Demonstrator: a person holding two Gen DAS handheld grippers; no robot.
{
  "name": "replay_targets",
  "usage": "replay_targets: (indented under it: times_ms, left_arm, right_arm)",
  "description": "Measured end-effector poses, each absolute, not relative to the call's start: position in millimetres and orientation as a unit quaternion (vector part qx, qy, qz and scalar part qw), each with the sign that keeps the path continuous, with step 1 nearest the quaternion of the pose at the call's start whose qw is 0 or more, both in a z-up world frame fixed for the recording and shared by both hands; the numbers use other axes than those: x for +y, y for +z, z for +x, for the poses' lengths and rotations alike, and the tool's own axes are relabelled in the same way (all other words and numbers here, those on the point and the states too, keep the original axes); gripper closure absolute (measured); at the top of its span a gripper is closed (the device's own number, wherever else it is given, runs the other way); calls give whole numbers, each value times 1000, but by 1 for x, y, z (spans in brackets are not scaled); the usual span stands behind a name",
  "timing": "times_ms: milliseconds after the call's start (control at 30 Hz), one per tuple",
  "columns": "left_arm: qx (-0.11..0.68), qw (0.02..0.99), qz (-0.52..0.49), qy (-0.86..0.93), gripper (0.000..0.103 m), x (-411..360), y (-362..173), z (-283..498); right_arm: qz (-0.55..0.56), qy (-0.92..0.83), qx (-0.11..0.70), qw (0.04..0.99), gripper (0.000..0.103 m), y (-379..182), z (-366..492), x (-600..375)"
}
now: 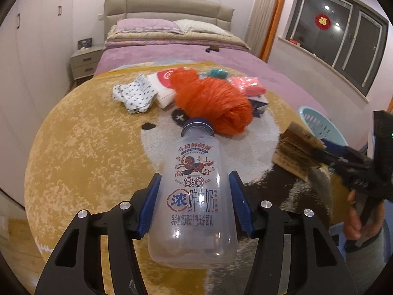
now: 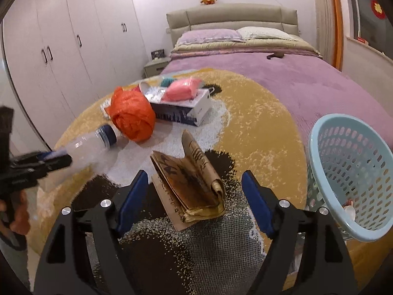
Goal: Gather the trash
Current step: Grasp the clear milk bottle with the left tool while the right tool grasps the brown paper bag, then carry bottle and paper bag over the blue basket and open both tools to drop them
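Pickup stage here. Left claw [image 1: 194, 204] has the empty bottle [image 1: 194, 196] squeezed between both pads, held up off the rug [image 1: 86, 147], cap pointing at the orange bag [image 1: 213, 103]. Right claw [image 2: 194, 196] is spread wide with nothing in it, hovering around the folded brown paper [image 2: 191, 186] lying on the rug. Basket [image 2: 353, 172] sits just to the right, tipped toward us. My guess for what's next: swing the bottle across to the basket and let go, while the right one drops and pinches the paper.
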State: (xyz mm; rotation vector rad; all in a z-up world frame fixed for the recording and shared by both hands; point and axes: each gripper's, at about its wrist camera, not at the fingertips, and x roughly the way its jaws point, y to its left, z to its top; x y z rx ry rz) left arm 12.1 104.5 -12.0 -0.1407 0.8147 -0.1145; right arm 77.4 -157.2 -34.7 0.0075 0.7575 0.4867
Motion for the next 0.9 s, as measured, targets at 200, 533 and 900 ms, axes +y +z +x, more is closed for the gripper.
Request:
replay_targets:
  times_ms: [200, 533, 900]
  left_arm:
    - [373, 923, -66, -74, 49, 87, 9, 9]
    - [341, 932, -41, -114, 49, 43, 36, 28]
    - [307, 935, 0, -177, 49, -43, 40, 64]
  right_arm:
    - [-12, 228, 382, 896, 48, -48, 85, -149]
    - [-11, 205, 354, 912, 80, -36, 78, -169]
    - [20, 97, 312, 945, 80, 1, 78, -244]
